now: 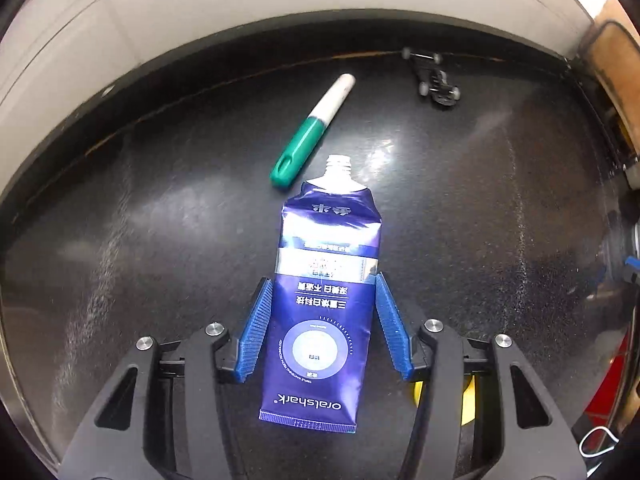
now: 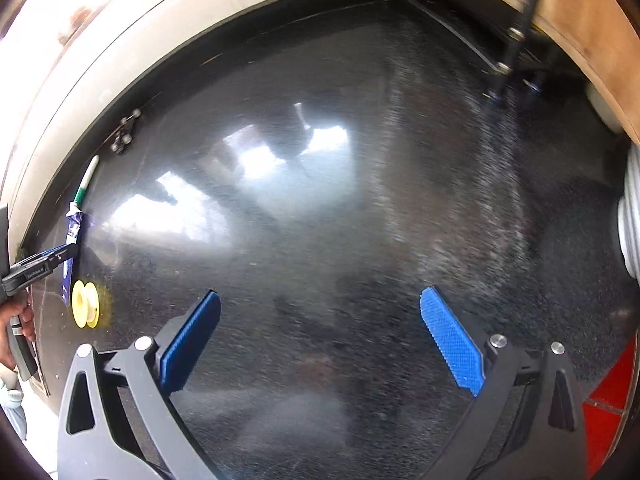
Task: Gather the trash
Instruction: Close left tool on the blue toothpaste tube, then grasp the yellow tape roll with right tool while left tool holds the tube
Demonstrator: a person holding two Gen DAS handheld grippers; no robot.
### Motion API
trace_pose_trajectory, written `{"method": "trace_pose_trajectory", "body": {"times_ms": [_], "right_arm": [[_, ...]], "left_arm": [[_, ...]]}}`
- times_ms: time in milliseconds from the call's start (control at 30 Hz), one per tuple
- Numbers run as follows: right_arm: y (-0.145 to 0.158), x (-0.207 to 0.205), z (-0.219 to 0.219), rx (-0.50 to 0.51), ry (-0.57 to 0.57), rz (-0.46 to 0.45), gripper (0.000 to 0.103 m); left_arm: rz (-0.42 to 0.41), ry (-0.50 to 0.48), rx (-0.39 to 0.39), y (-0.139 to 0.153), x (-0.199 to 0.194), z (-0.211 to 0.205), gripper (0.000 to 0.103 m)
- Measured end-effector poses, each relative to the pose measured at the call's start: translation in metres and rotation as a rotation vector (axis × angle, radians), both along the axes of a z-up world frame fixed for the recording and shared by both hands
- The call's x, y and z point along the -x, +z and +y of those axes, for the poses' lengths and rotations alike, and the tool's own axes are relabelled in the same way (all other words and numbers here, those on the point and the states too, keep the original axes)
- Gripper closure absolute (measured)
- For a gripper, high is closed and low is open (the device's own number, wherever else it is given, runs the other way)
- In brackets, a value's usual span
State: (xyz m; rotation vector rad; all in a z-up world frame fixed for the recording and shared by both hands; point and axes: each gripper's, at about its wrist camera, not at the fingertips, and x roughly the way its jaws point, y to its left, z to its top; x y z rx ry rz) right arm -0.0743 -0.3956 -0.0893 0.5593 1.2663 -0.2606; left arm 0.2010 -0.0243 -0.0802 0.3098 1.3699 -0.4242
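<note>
Left wrist: tube (image 1: 320, 304) lies lengthwise between left gripper (image 1: 325, 284) pads, jaws clamped on its edges; right gripper (image 2: 320, 300) apart, far.

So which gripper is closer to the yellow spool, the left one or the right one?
Left. The left gripper straddles the toothpaste tube, with the yellow spool right beside it. The right gripper hovers open over bare countertop, farther off.

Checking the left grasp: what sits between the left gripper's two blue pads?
The blue toothpaste tube, uncapped, lies lengthwise between the left gripper's pads on the dark countertop. The pads flank its sides. The left wrist view shows this.
</note>
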Motion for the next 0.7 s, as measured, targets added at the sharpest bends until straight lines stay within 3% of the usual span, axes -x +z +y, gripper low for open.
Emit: {"method": "trace_pose_trajectory", "body": {"times_ms": [200, 400, 700], "right_arm": [[0.004, -0.05, 0.058, -0.035, 0.192, -0.036, 0.006], [0.002, -0.09, 0.115, 0.017, 0.373, -0.025, 0.006], [0.005, -0.117, 0.152, 0.007, 0.447, -0.035, 0.006]], "left_arm": [[-0.031, 0.161, -0.008, 0.013, -0.005, 0.07, 0.052], [-0.058, 0.34, -0.041, 0.024, 0.004, 0.142, 0.052], [-0.088, 0.601, -0.052, 0.045, 0.086, 0.248, 0.052]]}}
